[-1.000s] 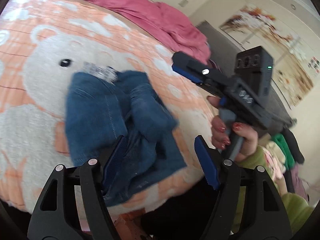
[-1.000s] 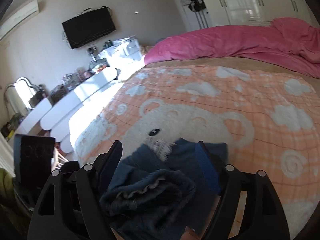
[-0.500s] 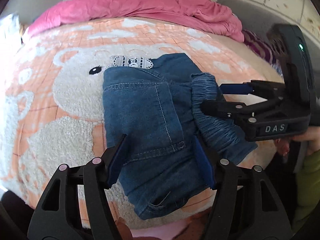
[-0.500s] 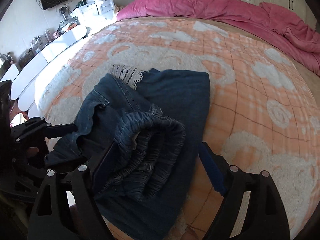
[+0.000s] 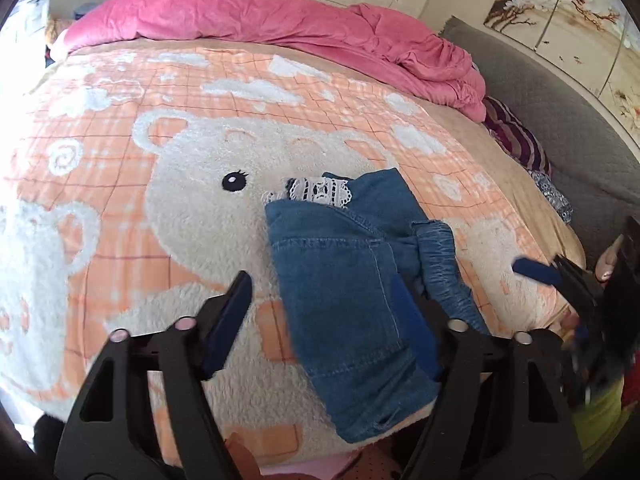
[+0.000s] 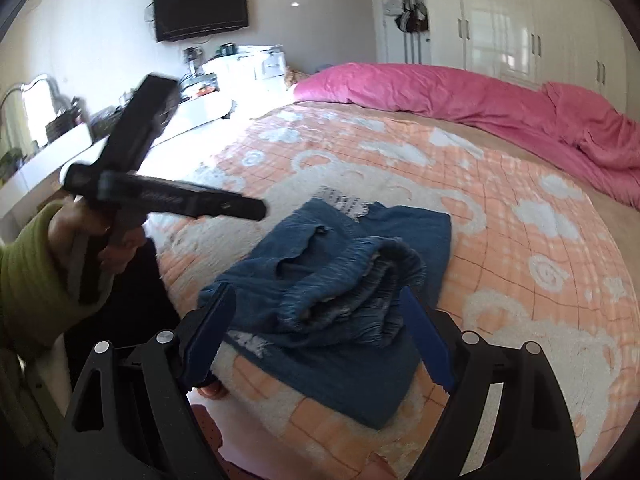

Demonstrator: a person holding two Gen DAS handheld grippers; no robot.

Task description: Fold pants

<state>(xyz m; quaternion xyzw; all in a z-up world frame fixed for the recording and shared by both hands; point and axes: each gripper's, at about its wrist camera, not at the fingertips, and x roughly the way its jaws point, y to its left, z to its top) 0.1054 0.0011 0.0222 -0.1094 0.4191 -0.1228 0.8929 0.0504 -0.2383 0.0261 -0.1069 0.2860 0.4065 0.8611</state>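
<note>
**Folded denim pants lie on the bed as both grippers draw away**

Half a second ago the right gripper's fingers were reaching over the gathered waistband and the left gripper hovered directly above the denim. Now both have pulled back. The left gripper [image 5: 320,320] has shifted sideways, so only one of its blue-padded fingers overlaps the cloth in its view, and its jaws are spread wide with nothing between them. The right gripper [image 6: 316,336] hangs above the near edge of the bed, jaws likewise spread and empty. This retreat suggests the last fold has been laid and released, and the task looks close to finished.

The pants [image 5: 352,292] rest near the front edge of the bed [image 5: 120,208], on a fleecy orange blanket printed with a large cream bear. They sit just beside the bear's black eye, toward the bed's right front corner. They form a compact blue bundle, several layers thick. The elastic waistband [image 6: 360,280] is doubled over on top and bulges loosely rather than lying flat. A strip of white lace trim [image 5: 318,192] peeks out at the far end. A crumpled pink duvet [image 5: 280,28] runs along the far edge of the bed, well apart from the pants.
</note>
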